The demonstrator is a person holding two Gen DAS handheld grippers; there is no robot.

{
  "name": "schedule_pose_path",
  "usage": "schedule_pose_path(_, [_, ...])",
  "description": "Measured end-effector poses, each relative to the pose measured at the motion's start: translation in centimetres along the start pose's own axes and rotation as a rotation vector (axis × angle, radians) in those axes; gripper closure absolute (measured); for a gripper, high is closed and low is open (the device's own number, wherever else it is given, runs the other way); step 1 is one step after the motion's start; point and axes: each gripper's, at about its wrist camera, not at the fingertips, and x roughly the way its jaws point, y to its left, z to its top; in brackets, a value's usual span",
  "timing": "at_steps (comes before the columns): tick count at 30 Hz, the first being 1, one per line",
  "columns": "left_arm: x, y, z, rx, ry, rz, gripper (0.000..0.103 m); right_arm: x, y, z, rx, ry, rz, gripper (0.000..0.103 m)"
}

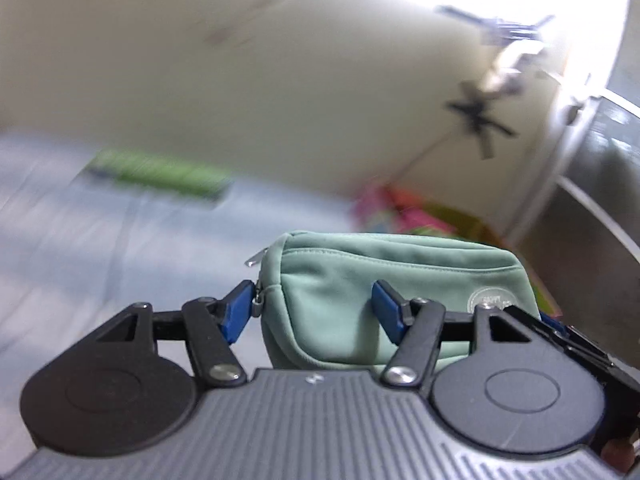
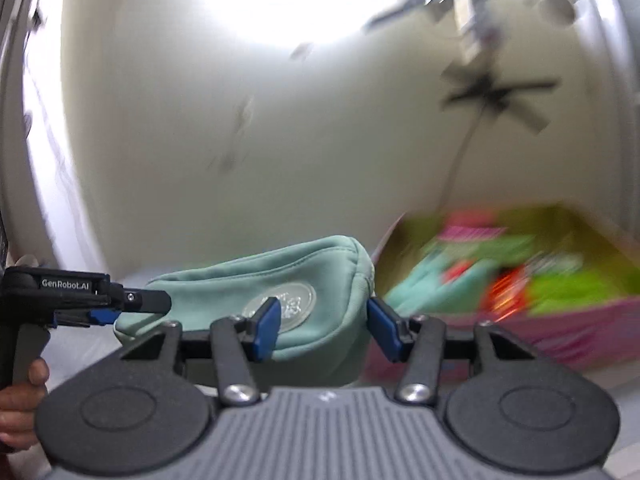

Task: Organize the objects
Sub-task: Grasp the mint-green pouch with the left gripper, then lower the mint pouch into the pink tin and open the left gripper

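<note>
Clearly, a mint-green zip pouch (image 1: pixel 384 292) is held between both grippers, lifted above a pale blue surface (image 1: pixel 80 240) that is blurred. The left gripper (image 1: pixel 312 310) is closed on the zipper end of the pouch: one blue pad is pressed against the end seam beside the zip pull, the other pad is pressed into the front cloth. The right gripper (image 2: pixel 320 330) is closed on the opposite end, with one pad placed on the face near the round silver badge (image 2: pixel 286 300) and the other pad at the rounded end seam. No gap between pads and cloth can be seen on either side.

From the right wrist view, the left gripper is seen to the left of the right one, held by a hand (image 2: pixel 20 400) whose fingers are wrapped around its handle. Ahead and to the right of the right gripper, an open box with a pink wall (image 2: pixel 560 332) is seen, filled with colourful items that are too blurred to name. Beyond the pouch a pale wall (image 2: pixel 320 160) is seen.
</note>
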Motion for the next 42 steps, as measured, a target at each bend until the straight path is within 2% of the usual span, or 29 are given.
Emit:
schedule_pose_path(3, [2.5,-5.2,1.7,0.099,-0.041,-0.046,0.037,-1.2,-4.1,1.9,0.024,-0.073,-0.073,0.054])
schedule_pose_path(6, [7.2,-8.7,3.9,0.168,-0.057,-0.068,0.036,0.3,-8.4,4.4,0.053,-0.082,-0.116,0.054])
schedule_pose_path(12, [18.3,-12.4,7.2,0.174,0.021,-0.062,0.037,6.8,-17.6,9.2,0.092,0.087,-0.147,0.054])
schedule_pose_path(16, [24.7,-13.8,7.8,0.171,0.085,-0.033,0.036,11.9,-22.3,10.2,0.141,0.21,-0.165,0.053])
schedule_pose_path(18, [27.2,-14.2,7.8,0.186,0.111,0.003,0.035,14.3,-23.5,9.9,0.16,0.269,-0.174,0.048])
schedule_pose_path(21, [29.9,-14.5,7.2,0.228,0.142,0.055,0.034,16.7,-23.9,9.1,0.135,0.311,-0.214,0.034])
schedule_pose_path(23, [30.2,-14.3,6.9,0.244,0.144,0.085,0.032,16.6,-23.6,8.9,0.121,0.295,-0.244,0.029])
schedule_pose_path(25, [29.5,-14.3,6.7,0.255,0.126,0.094,0.027,15.0,-23.4,8.9,0.131,0.217,-0.267,0.022])
schedule_pose_path(28, [26.9,-14.4,6.4,0.296,0.08,0.107,0.027,11.9,-22.2,8.5,0.137,0.143,-0.258,0.024])
schedule_pose_path(33, [21.8,-14.2,5.1,0.332,0.05,0.11,0.027,6.1,-18.4,6.7,0.08,0.052,-0.222,0.025])
schedule_pose_path(37, [18.5,-14.5,3.7,0.379,0.037,0.107,0.027,1.7,-15.3,4.5,0.067,0.023,-0.179,0.024])
schedule_pose_path(42, [14.8,-13.7,1.6,0.425,0.042,0.096,0.026,-1.2,-12.2,2.9,0.053,0.05,-0.121,0.024])
